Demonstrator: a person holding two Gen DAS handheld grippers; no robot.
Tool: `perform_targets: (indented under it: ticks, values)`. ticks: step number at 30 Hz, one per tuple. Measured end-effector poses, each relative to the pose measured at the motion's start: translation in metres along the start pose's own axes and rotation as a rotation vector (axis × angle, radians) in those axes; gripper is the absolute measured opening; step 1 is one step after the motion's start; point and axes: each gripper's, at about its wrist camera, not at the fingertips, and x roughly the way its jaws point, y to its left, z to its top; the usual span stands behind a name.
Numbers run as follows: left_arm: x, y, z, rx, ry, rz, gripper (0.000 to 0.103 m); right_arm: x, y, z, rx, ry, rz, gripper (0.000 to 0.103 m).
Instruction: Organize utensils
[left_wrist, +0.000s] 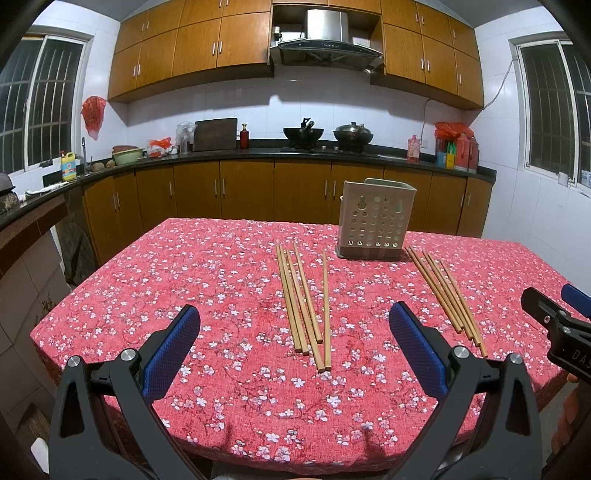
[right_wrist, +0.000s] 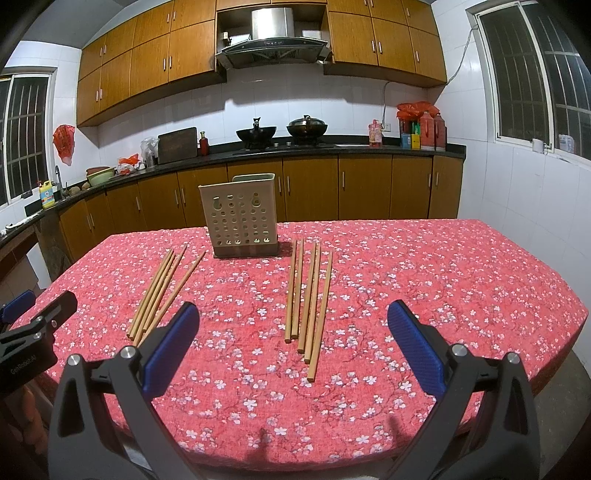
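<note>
Currently, setting: a kitchen, with a table (left_wrist: 155, 280) under a red flowered cloth in front of wooden cabinets.

Left tongs (left_wrist: 294, 332): jaws spread wide, holding nothing, hovering above the near edge of the table.

Right tongs (right_wrist: 293, 330): also spread wide and empty, hovering at the near edge, beside the left pair.

Holder (left_wrist: 375, 218): a pale, perforated utensil box standing upright toward the far side of the table; its inside is hidden from both cameras.

Left chopsticks (left_wrist: 304, 301): a loose bunch of wooden sticks lying flat on the cloth, left of the holder and nearer than it. In the left camera they sit straight ahead, framed between the two blue pads.

Right chopsticks (right_wrist: 308, 295): a second loose bunch, flat on the cloth just right of the holder. In the right camera they sit straight ahead, between that pair's pads.

Long axis: every stick runs roughly from near to far, pointing away from the tongs toward the holder, with the near ends closest to the jaws. The ends are uneven, and the sticks in each bunch fan slightly.

Nearer hand: each bunch lies directly in front of its own tongs, so neither needs to cross over.

Judgement: nothing appears sorted yet. The jaws span across the sticks, so a forward, downward reach should close on them from both sides.

Risk: thin sticks flat on cloth may roll or slip out.
</note>
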Motion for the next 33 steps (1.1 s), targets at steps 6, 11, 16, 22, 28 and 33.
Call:
perform_targets:
  ticks: [6, 11, 16, 22, 28, 33]
  values:
    - [0.0001, 0.0000, 0.0000, 0.000, 0.001, 0.000, 0.101, -0.0001, 0.0000, 0.0000, 0.000, 0.001, 0.001, 0.099]
    - [0.0001, 0.0000, 0.0000, 0.000, 0.001, 0.000, 0.101, 0.0002, -0.0003, -0.0002, 0.001, 0.001, 0.000, 0.099]
    - [0.0002, 0.0000, 0.0000, 0.000, 0.002, 0.000, 0.101, 0.0005, -0.0005, -0.0003, 0.001, 0.002, 0.000, 0.099]
    - [0.0000, 0.0000, 0.0000, 0.000, 0.002, 0.000, 0.101, 0.0006, -0.0008, -0.0004, 0.002, 0.002, 0.000, 0.099]
    - [0.0002, 0.0000, 0.0000, 0.000, 0.003, 0.000, 0.101, 0.0011, -0.0014, -0.0009, 0.003, 0.003, 0.001, 0.099]
    - [0.0001, 0.0000, 0.0000, 0.000, 0.003, 0.000, 0.101, 0.0012, -0.0015, -0.0016, 0.004, 0.003, 0.001, 0.099]
